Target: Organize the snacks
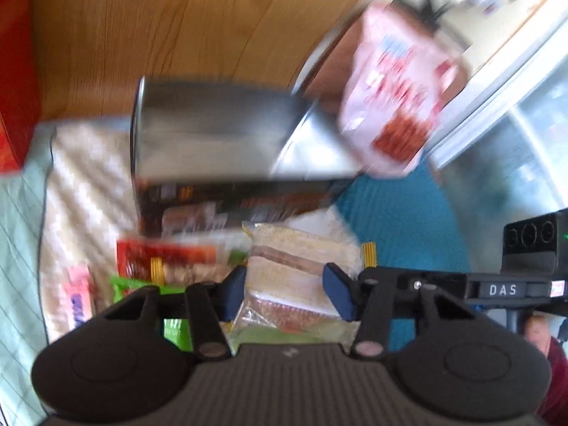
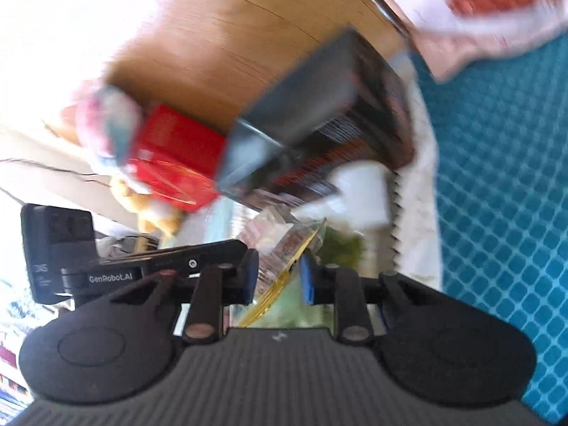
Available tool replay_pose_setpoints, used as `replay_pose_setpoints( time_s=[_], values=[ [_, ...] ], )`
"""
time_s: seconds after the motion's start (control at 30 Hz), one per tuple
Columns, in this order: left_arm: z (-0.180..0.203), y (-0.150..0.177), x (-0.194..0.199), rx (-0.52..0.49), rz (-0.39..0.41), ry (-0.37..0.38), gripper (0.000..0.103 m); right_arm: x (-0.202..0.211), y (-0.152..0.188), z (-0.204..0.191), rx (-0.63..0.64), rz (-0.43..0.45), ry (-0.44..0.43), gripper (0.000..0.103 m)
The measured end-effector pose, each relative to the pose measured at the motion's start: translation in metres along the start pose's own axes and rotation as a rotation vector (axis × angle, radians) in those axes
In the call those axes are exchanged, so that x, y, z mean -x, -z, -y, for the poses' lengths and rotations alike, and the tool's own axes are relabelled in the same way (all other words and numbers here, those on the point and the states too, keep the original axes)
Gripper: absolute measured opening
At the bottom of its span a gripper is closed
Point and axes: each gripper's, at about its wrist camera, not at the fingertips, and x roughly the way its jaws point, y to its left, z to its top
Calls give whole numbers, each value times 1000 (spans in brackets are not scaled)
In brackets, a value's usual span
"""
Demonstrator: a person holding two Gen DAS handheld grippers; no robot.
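My left gripper [image 1: 289,289] is partly open, its blue pads either side of a clear packet of wafer snacks [image 1: 301,262]; whether they press it I cannot tell. A red snack pack [image 1: 167,259], a green packet [image 1: 124,284] and a pink packet [image 1: 78,294] lie to its left. A dark open box [image 1: 220,156] lies behind them, a pink snack bag [image 1: 397,99] at upper right. My right gripper [image 2: 278,280] stands around a clear packet with a yellow edge [image 2: 284,269], with a gap beside the pads. The dark box [image 2: 319,124] is beyond. Both views are blurred.
A red box [image 1: 14,81] stands at the far left; it also shows in the right wrist view [image 2: 174,156]. A teal mat [image 2: 504,177] lies on the right, a cream cloth [image 1: 85,184] under the snacks, wooden floor [image 1: 177,17] beyond. The right gripper's body [image 1: 497,289] shows alongside.
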Motion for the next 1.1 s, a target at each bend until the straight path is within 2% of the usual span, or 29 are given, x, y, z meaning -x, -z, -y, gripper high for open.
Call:
replay_pose_setpoints(
  time_s=[0.13,0.23,0.27,0.3,0.37,0.4,0.5,0.57,0.63,0.73,0.83,1.0,1.1],
  values=[
    [8,-29,27,-3,137,17,47,-2,-28,-23,83,138,-23,24],
    [8,-60,24,-18,232,-44,49,-28,-55,-27,115,195,1,25],
    [4,-68,19,-9,249,-64,53,-35,-61,-30,139,193,18,28],
    [-1,-75,11,8,252,-81,55,-48,-63,-30,177,186,51,32],
    [-14,-77,-5,41,231,-122,58,-60,-61,-28,270,211,205,37],
    [-21,-73,-9,58,222,-130,58,-63,-57,-26,300,227,249,37],
    [-41,-51,2,83,236,-83,58,-30,-38,-6,301,282,193,37],
    [-57,-29,21,75,263,-71,59,-14,-16,-2,357,291,180,37],
    [-69,-8,36,76,278,-95,61,-13,-3,-1,405,274,211,38],
    [-78,17,51,112,282,-145,61,-24,10,14,441,229,309,40],
    [-72,46,63,122,299,-117,61,-43,10,31,417,182,352,41],
    [-43,92,65,59,324,-177,61,-68,13,38,444,133,411,42],
    [-38,113,61,57,290,-174,61,-76,16,37,484,130,449,35]
  ],
)
